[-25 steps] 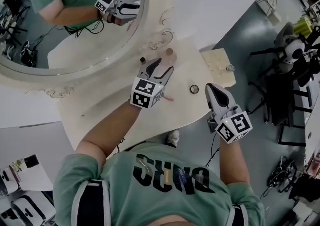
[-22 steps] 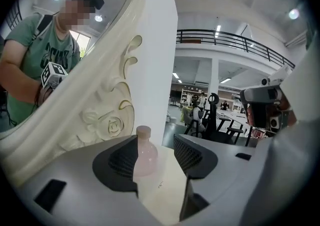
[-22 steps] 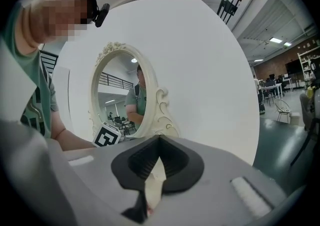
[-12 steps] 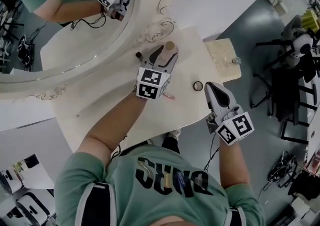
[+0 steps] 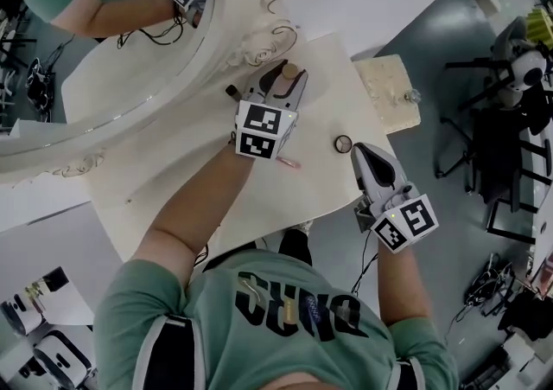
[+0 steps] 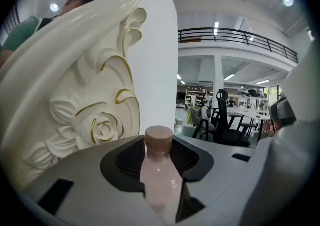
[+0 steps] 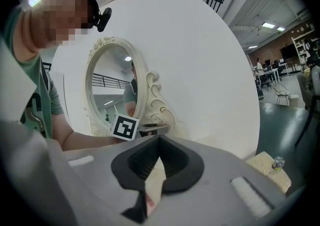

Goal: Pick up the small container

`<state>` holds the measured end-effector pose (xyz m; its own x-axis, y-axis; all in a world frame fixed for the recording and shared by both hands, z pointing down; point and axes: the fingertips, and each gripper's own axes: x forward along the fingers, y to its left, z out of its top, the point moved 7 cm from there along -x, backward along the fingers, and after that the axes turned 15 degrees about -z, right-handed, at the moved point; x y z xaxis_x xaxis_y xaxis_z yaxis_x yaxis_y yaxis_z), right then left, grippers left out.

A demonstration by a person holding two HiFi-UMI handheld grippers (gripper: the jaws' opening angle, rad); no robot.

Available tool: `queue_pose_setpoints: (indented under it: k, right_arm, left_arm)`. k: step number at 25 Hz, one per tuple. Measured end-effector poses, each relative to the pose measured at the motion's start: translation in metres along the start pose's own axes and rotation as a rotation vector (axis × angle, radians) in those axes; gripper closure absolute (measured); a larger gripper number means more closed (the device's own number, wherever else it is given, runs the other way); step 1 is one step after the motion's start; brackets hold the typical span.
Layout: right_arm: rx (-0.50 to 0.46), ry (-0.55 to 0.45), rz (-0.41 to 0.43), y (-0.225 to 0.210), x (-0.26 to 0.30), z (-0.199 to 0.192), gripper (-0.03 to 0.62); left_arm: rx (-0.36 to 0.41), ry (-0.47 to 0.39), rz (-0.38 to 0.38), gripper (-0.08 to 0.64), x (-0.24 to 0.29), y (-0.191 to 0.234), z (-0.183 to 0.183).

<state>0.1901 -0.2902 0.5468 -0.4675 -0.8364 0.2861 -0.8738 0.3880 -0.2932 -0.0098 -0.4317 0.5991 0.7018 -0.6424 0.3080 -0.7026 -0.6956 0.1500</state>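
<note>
The small container is a pale pink bottle with a tan cap (image 5: 291, 71) (image 6: 159, 170). It stands upright on the cream table (image 5: 216, 198), close to the ornate mirror frame. My left gripper (image 5: 287, 77) (image 6: 159, 156) reaches along the table to it. Its jaws have just been closing, and the black pads now sit against both sides of the bottle. My right gripper (image 5: 359, 150) (image 7: 158, 141) hovers at the table's right edge with its jaws together and nothing between them.
A carved cream mirror frame (image 5: 130, 111) (image 6: 95, 120) stands just left of and behind the bottle. A small dark bottle (image 5: 232, 92), a round ring-like lid (image 5: 344, 143) and a thin pink item (image 5: 289, 163) lie on the table. A pale block with a knob (image 5: 386, 90) adjoins its right corner.
My left gripper moved forward towards the mirror frame until its jaws surrounded the pink bottle, then narrowed on it. The right gripper sank a little beside the table edge.
</note>
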Motion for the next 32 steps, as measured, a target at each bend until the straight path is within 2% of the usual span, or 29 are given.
queue_pose_setpoints:
  k: [2,15,32]
  right_arm:
    - [0.006,0.006,-0.003,-0.001,0.0,-0.004,0.583]
    - [0.002,-0.017,-0.018,-0.004,-0.01,0.005,0.583]
    - [-0.027,-0.084,-0.044,0.004,-0.04,0.038,0.583]
  left_arm:
    - [0.036,0.003,-0.006,0.425,0.003,-0.003,0.003]
    - [0.075,0.04,-0.057,0.425,0.0,-0.015,0.016]
    - [0.107,0.014,-0.13,0.425,-0.028,-0.048,0.075]
